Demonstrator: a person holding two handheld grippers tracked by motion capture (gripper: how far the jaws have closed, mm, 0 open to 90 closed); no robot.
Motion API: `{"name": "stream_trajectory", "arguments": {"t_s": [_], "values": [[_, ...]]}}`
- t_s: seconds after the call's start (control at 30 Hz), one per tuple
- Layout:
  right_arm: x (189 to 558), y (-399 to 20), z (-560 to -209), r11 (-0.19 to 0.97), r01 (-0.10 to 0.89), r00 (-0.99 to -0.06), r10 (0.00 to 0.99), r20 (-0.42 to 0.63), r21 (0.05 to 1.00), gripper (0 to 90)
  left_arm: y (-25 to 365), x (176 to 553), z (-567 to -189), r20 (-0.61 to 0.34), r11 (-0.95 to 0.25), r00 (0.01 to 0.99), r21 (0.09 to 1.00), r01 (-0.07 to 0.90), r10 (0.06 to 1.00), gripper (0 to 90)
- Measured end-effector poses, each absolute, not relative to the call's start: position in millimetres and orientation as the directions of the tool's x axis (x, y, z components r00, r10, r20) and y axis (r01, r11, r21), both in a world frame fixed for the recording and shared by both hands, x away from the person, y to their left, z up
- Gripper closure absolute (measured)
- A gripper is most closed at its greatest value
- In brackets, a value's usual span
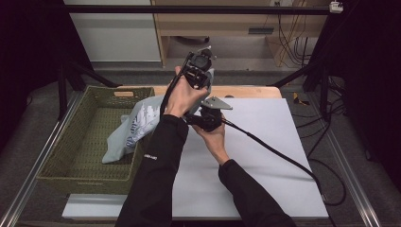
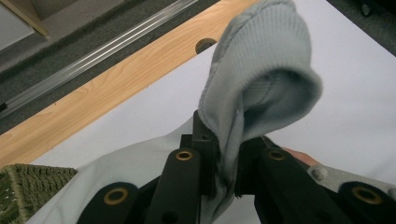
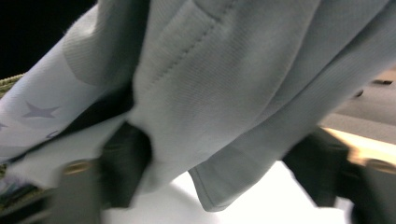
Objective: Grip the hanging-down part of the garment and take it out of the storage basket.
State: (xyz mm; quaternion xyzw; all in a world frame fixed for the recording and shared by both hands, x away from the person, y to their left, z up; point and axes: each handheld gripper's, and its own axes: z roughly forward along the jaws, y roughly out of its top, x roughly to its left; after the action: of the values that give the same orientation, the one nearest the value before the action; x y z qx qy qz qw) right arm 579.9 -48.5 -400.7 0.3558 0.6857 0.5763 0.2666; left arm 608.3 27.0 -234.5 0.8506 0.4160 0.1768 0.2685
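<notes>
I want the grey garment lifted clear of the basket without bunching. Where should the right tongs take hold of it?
Probably at the stitched hem fold of the grey garment hanging between the right tongs, coming from below. The left tongs already pinch the ribbed cuff up high, so the cloth drapes down toward the basket; a second grip lower down should spread it.

Wooden table [image 1: 246,91], white sheet [image 1: 265,156], basket [image 1: 71,156]

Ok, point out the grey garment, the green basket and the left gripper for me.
grey garment [image 2: 261,70]: left gripper view, on its ribbed cuff.
green basket [image 1: 87,178]: high view, on its near wall.
left gripper [image 2: 227,179]: left gripper view, between its tips, shut on the garment.
</notes>
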Motion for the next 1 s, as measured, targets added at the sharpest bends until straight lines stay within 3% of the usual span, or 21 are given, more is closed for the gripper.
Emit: {"name": "stream_trajectory", "arguments": {"t_s": [0.1,0.13,0.17,0.23,0.7,1.0], "values": [[578,-49,-400,0.100,0.167,-0.611,0.792,0.023,0.981,62.4,26,608,-236,0.080,-0.512,0.589,0.598,0.617,0.804,81.5],[578,-49,-401,0.109,0.162,-0.610,0.792,0.013,0.981,68.0,26,608,-236,0.084,-0.515,0.590,0.596,0.616,0.803,81.5],[578,-49,-401,0.109,0.162,-0.610,0.792,0.013,0.981,68.0,26,608,-236,0.085,-0.515,0.589,0.595,0.617,0.804,81.5],[577,-50,-400,0.117,0.170,-0.615,0.788,0.013,0.978,79.9,27,609,-237,0.083,-0.515,0.589,0.593,0.619,0.804,81.5],[565,-73,-396,0.121,0.190,-0.642,0.766,0.030,0.974,84.1,27,607,-232,0.077,-0.504,0.587,0.610,0.611,0.806,81.5],[545,-95,-381,0.120,0.139,-0.652,0.758,-0.001,0.983,84.7,30,604,-226,0.094,-0.505,0.578,0.612,0.609,0.811,81.5]]}}
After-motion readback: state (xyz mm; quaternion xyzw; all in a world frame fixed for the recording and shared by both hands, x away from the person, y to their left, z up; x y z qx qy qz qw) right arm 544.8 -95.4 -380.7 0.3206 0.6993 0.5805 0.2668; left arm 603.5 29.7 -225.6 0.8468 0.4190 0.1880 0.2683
